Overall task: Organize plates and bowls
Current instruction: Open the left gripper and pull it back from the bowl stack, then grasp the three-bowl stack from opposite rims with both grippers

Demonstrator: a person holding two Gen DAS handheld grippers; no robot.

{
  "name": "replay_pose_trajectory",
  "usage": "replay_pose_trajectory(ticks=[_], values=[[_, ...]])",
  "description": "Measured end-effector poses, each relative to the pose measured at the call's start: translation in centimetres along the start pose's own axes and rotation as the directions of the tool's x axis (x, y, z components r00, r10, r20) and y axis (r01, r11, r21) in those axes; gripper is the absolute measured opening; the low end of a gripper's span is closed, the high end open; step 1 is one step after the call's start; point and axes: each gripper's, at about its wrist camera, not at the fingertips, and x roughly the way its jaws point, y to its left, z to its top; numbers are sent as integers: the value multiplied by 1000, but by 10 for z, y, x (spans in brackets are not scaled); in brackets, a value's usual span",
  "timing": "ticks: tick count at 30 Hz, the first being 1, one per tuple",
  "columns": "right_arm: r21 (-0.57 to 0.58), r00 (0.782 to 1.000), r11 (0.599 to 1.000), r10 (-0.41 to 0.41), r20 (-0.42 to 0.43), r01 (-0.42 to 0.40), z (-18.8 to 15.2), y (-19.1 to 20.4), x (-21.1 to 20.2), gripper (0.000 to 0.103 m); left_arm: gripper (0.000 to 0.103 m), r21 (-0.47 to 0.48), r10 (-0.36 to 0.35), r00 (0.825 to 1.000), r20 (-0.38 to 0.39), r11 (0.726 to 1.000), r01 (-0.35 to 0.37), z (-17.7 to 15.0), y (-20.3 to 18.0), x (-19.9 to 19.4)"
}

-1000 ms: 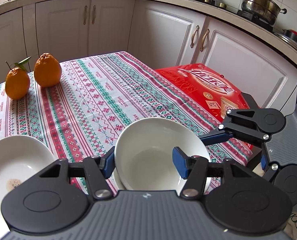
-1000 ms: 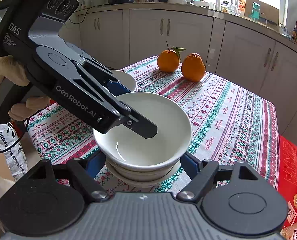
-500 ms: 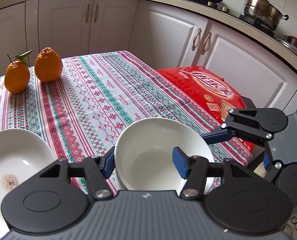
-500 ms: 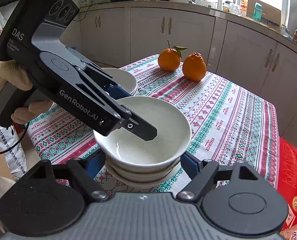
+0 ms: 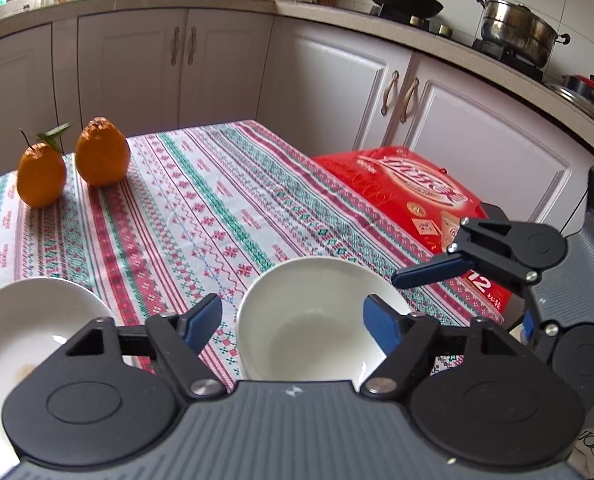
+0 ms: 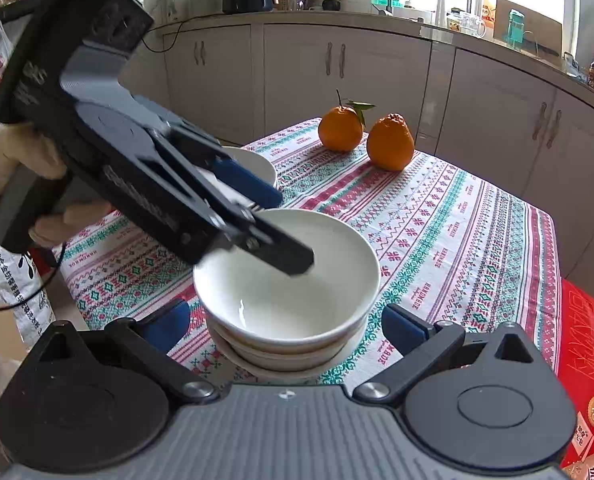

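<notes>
Bowls (image 6: pixel 287 280) nested, I'm letting go: left gripper (image 5: pixel 293 320) and right gripper (image 6: pixel 285 326) opening, holding nothing; next I'm backing both off, then going for the plate (image 5: pixel 29 320) at left.

The left tongs (image 5: pixel 293 322) and right tongs (image 6: pixel 285 330) are showing black linkage arms, silver pivot screws, blue finger pads (image 5: pixel 205 322) and ribbed grey housings; white lettering is blurring along the left tongs' arm.
</notes>
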Motion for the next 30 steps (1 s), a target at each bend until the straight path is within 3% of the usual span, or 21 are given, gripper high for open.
replay_pose_trajectory(ticks=[8,17,23,30], values=[[-23,1000,1000,18,2,-18,-14,4,-11,103,84,33,27,999,18,999,-28,-17,-4,-28],[31,993,998,-48,-112,52,-40,-11,13,103,85,84,40,998,-47,996,-36,-52,-9,-32],[-4,977,998,-64,-201,64,-54,-11,37,103,85,84,25,995,-101,996,-17,-68,-5,-19],[8,986,1000,-2,-164,3,-61,-22,37,103,85,82,-2,991,-133,997,13,-74,1,-3]])
